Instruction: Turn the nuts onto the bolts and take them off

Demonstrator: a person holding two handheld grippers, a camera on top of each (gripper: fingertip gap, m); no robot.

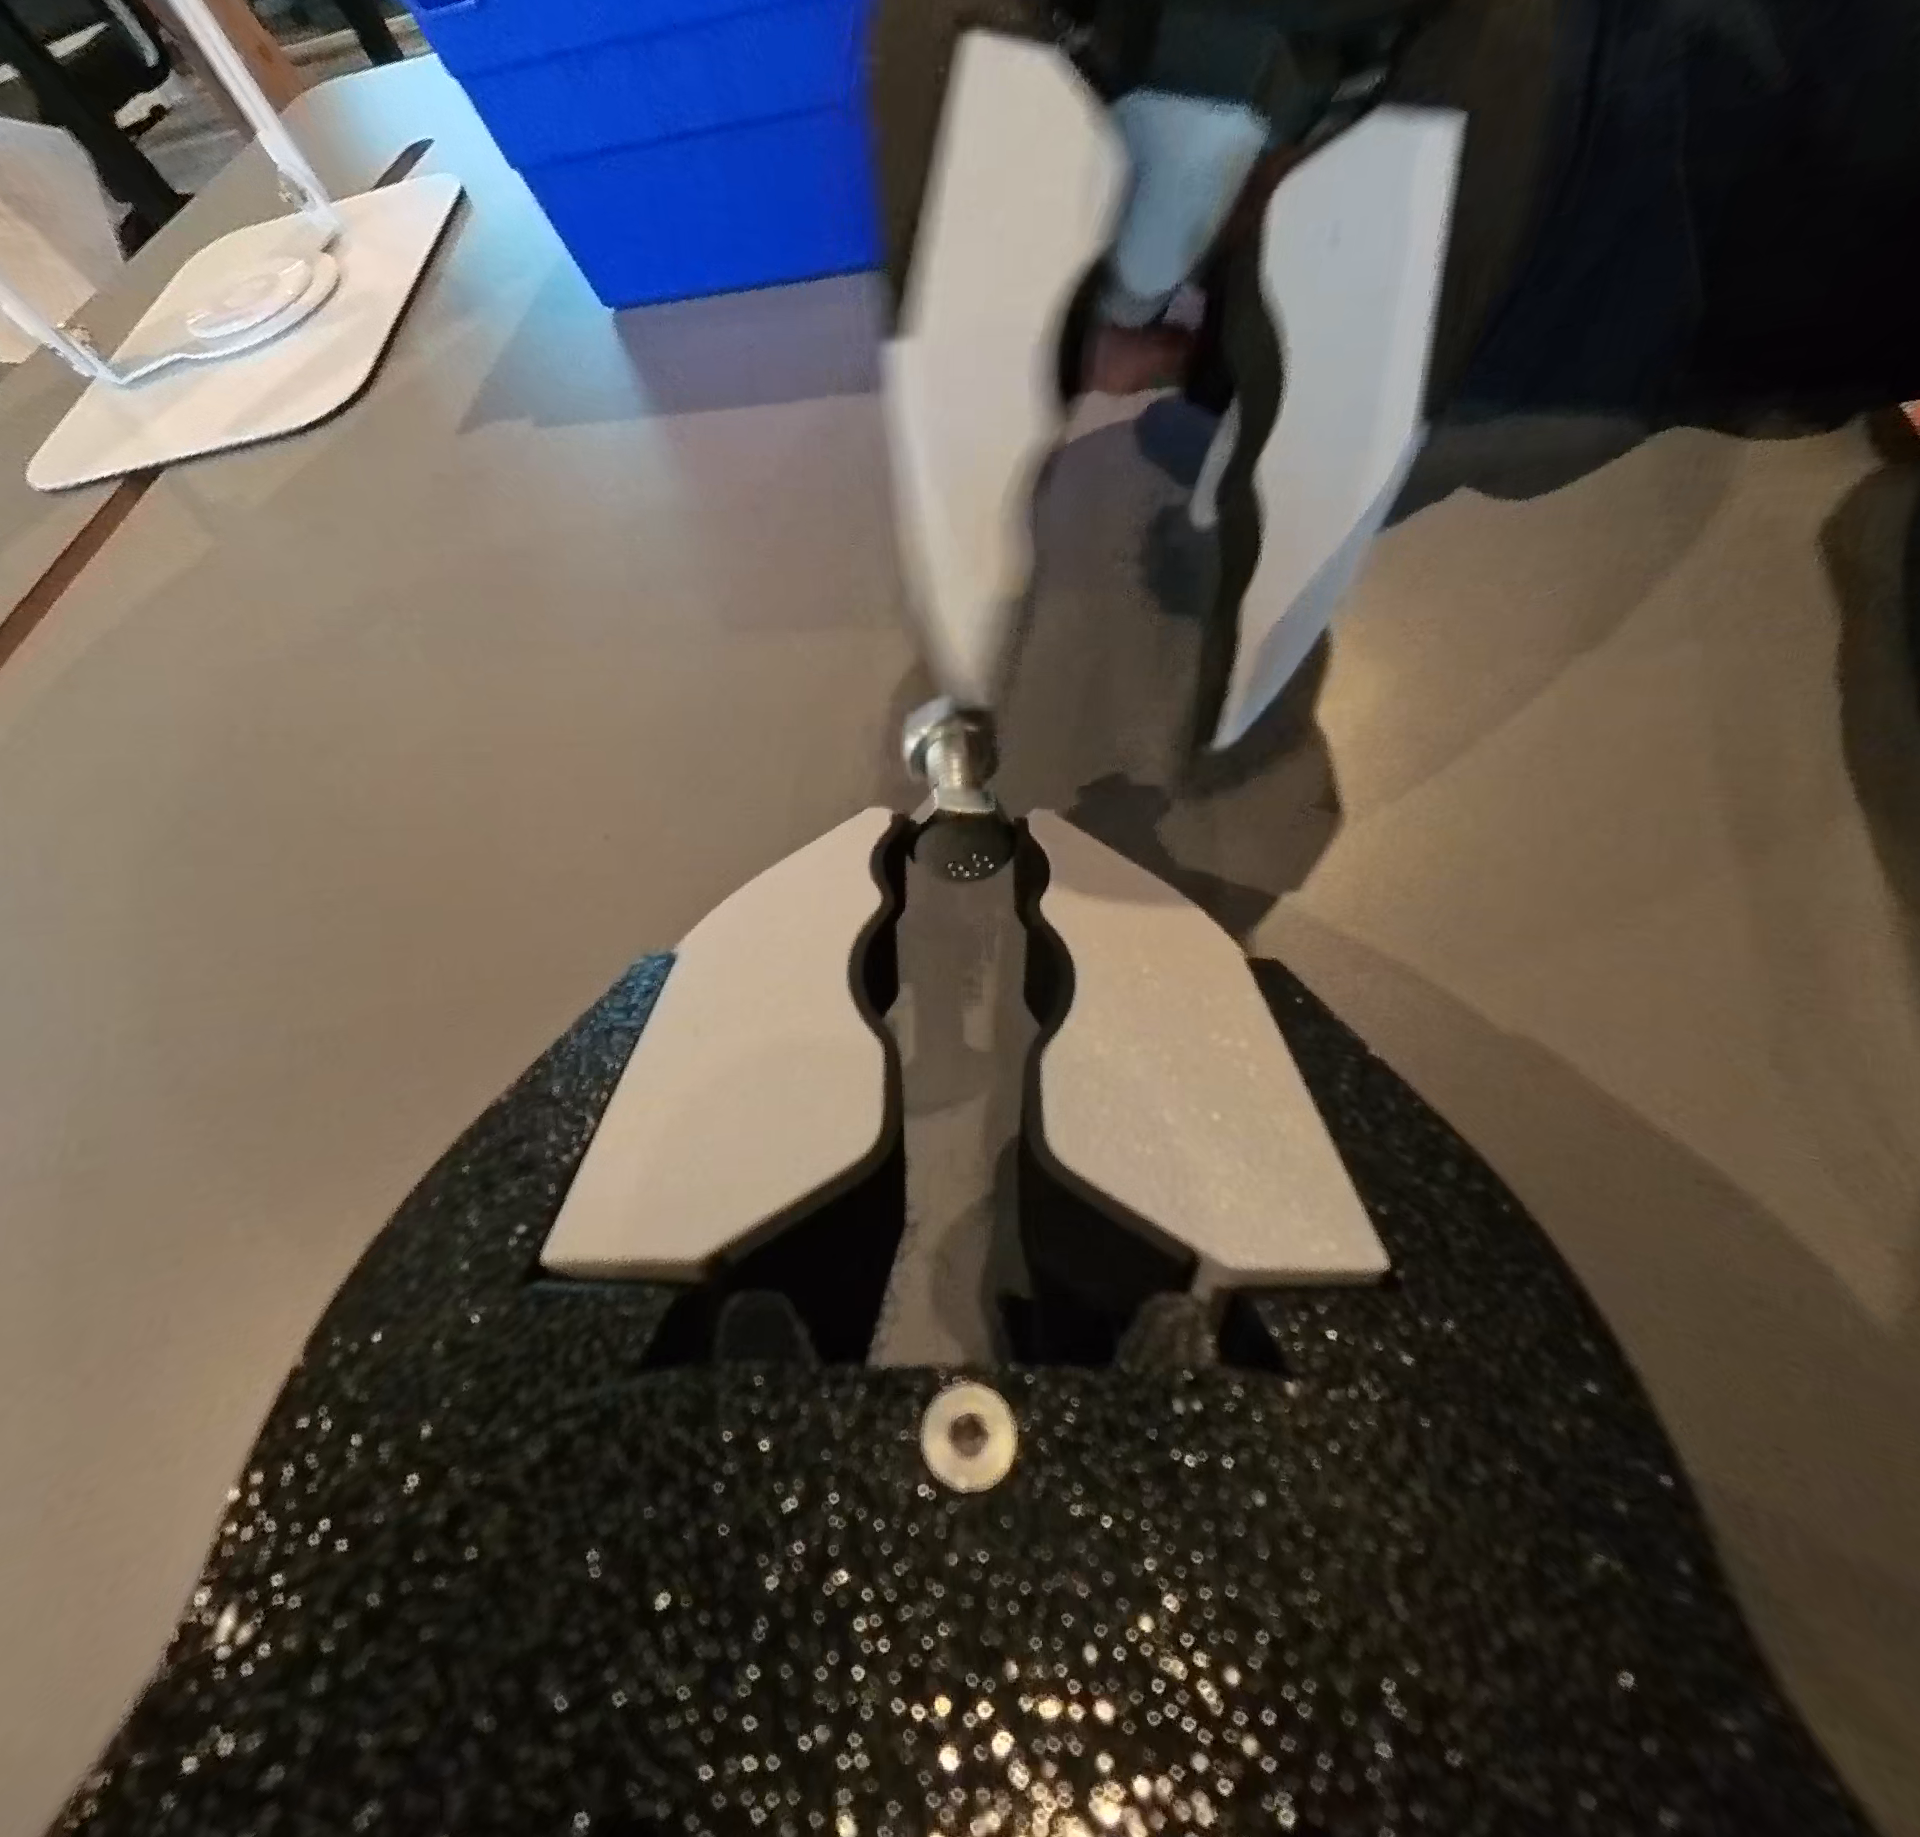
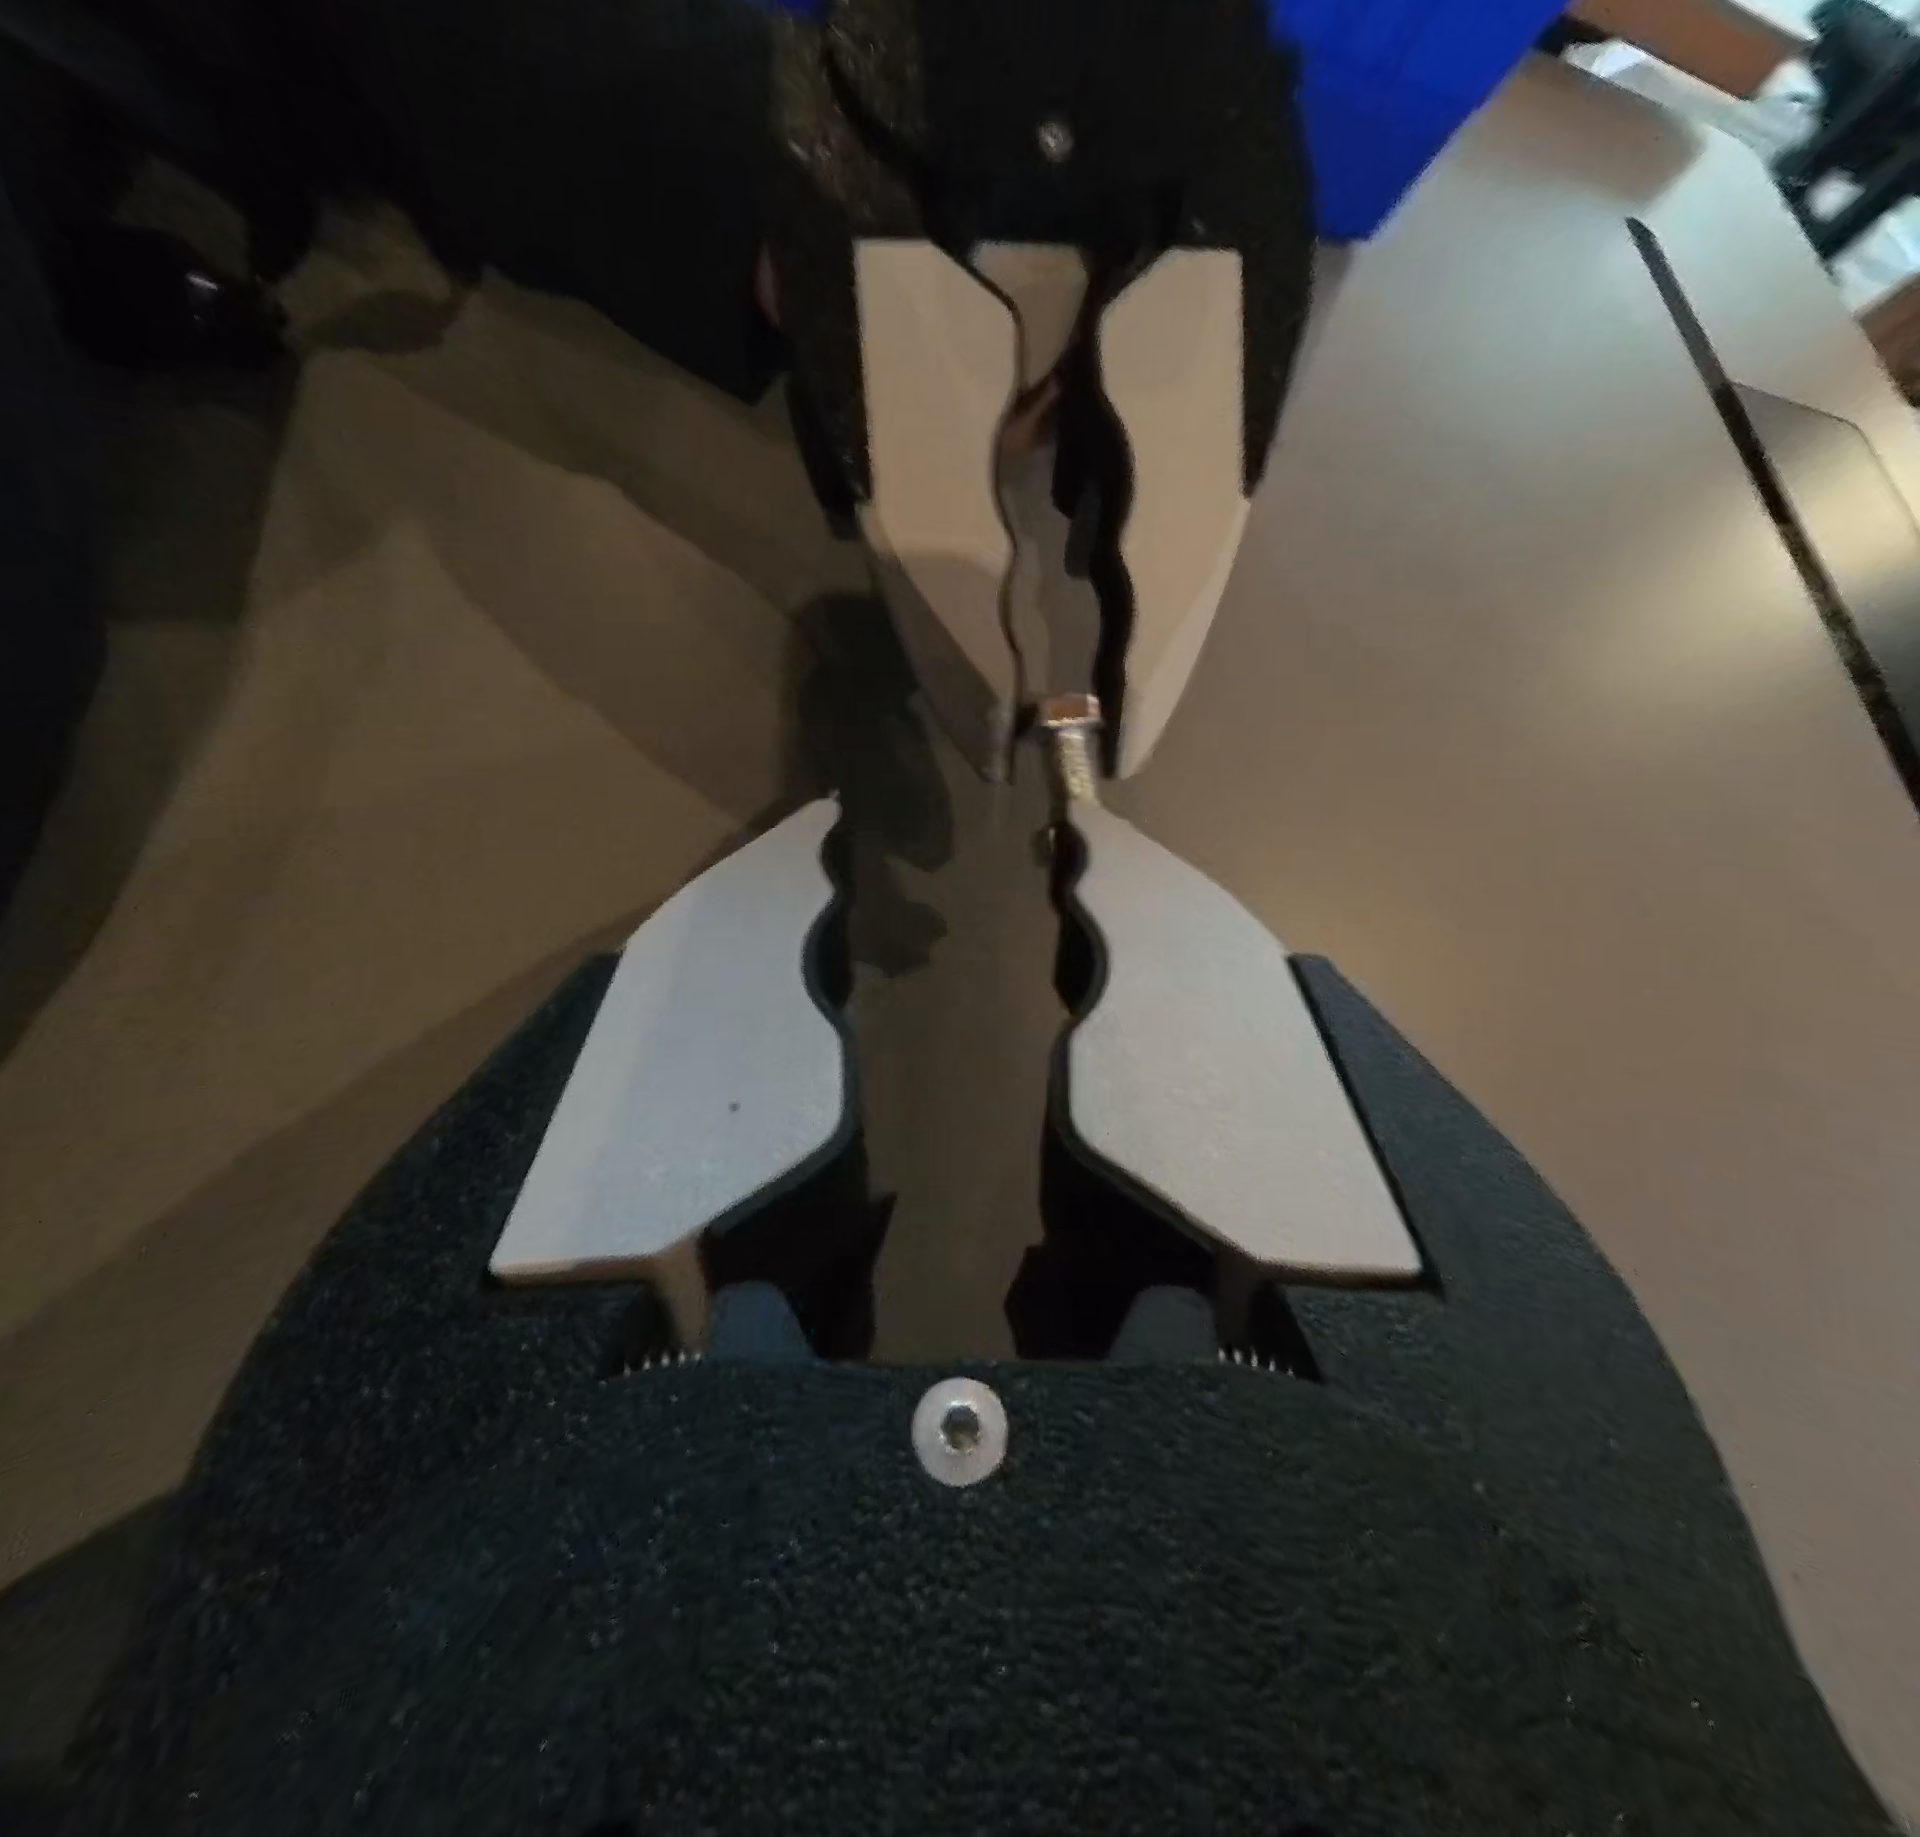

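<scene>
My left gripper [image 1: 961, 831] is shut on the head of a silver bolt [image 1: 951, 771] and holds it above the table, shaft pointing away. A silver nut [image 1: 927, 738] sits at the far end of the shaft. My right gripper [image 1: 1101, 712] comes in from the opposite side with its jaws wide apart, and one fingertip [image 1: 966, 681] touches the nut. In the right wrist view the right gripper [image 2: 951, 821] is open. The bolt [image 2: 1072, 759] hangs from the left gripper [image 2: 1065, 748] and reaches the right fingertip [image 2: 1081, 852], which mostly hides the nut.
A blue plastic bin [image 1: 665, 125] stands at the back of the grey-brown table [image 1: 416, 748]. A white base plate [image 1: 260, 333] with a clear stand lies at the far left. A dark sleeve [image 1: 1662, 177] is behind the right gripper. A dark seam [image 2: 1766, 488] runs along the table's right side. Less than 4 cm separates the two grippers' tips.
</scene>
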